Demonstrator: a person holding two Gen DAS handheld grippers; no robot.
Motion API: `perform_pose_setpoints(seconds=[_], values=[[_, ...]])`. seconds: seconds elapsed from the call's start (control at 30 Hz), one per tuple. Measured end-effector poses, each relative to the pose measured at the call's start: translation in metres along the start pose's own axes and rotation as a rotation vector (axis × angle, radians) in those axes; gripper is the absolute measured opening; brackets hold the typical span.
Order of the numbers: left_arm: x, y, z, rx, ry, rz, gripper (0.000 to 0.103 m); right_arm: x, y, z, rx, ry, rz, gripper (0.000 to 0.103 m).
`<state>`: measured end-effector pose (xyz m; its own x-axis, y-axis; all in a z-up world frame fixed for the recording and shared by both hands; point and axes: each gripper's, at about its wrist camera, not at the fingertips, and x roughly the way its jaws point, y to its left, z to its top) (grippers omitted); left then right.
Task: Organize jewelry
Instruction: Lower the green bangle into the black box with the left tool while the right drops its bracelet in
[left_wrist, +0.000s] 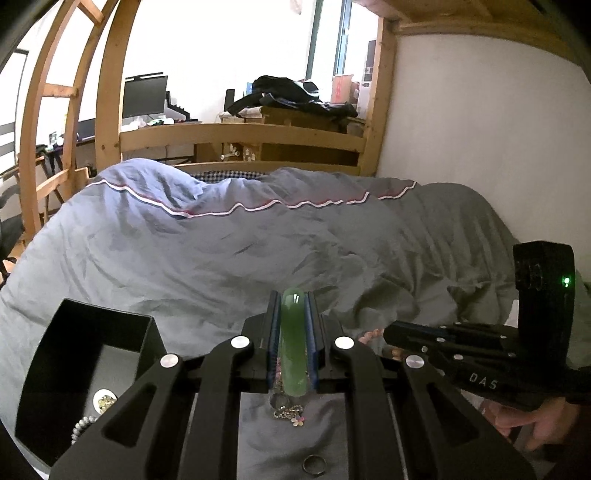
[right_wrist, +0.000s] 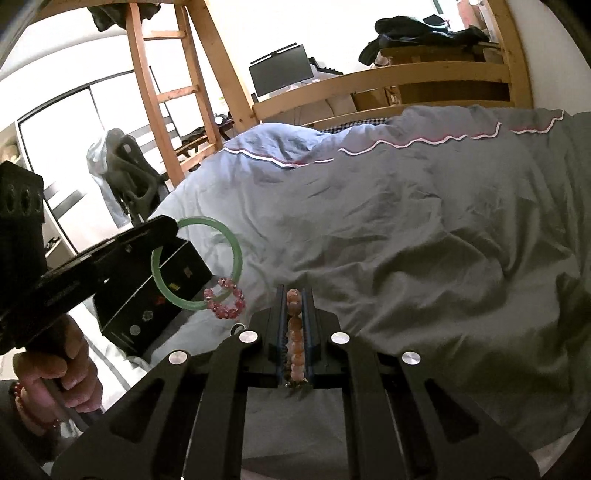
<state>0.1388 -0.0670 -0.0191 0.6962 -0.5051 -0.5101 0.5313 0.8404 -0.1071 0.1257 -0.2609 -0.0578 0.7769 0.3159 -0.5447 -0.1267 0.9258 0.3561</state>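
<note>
My left gripper (left_wrist: 293, 295) is shut on a green jade bangle (left_wrist: 293, 343), held edge-on above the bed. In the right wrist view the bangle (right_wrist: 236, 258) hangs from the left gripper with a pink bead bracelet (right_wrist: 225, 299) looped on it. My right gripper (right_wrist: 294, 291) is shut on an orange bead bracelet (right_wrist: 294, 339). The right gripper also shows at the right of the left wrist view (left_wrist: 388, 332). A black jewelry box (left_wrist: 92, 354) stands open at lower left with beads and a trinket inside. A ring (left_wrist: 314, 463) and a flower charm chain (left_wrist: 291, 411) lie on the duvet.
A rumpled grey-blue duvet (left_wrist: 221, 251) covers the bed. The wooden bed frame (left_wrist: 240, 136) and ladder (right_wrist: 162, 92) stand behind, with a desk and monitor (left_wrist: 144, 96) beyond. The white wall (left_wrist: 480, 129) is at the right.
</note>
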Motion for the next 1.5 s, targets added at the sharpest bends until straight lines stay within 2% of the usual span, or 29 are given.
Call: perform_pose_setpoints(seconds=[0.27,0.5,0.6,0.77,0.93,1.2,1.5], values=[[-0.008,-0.002,0.004,0.006,-0.025,-0.013,0.012,-0.009,-0.001,0.003,0.015,-0.046,0.014,0.009],[-0.007,-0.002,0.004,0.012,-0.017,-0.005,0.012,-0.015,0.0,0.006,0.023,-0.078,0.046,0.009],[-0.008,-0.004,0.006,0.019,-0.01,0.009,0.012,-0.016,0.001,0.007,0.024,-0.081,0.05,0.009],[-0.011,-0.003,0.006,0.017,0.041,0.075,0.012,-0.024,0.004,0.01,0.032,-0.098,0.056,0.009],[-0.017,-0.006,0.005,0.017,0.077,0.115,0.012,-0.033,0.014,0.015,-0.005,-0.097,0.017,0.009],[-0.028,-0.002,0.009,0.007,0.115,0.133,0.012,-0.047,0.032,0.02,-0.043,-0.058,-0.075,0.009],[-0.058,0.026,0.017,-0.044,0.119,0.169,0.012,-0.056,0.078,0.035,-0.112,-0.06,-0.076,0.009]])
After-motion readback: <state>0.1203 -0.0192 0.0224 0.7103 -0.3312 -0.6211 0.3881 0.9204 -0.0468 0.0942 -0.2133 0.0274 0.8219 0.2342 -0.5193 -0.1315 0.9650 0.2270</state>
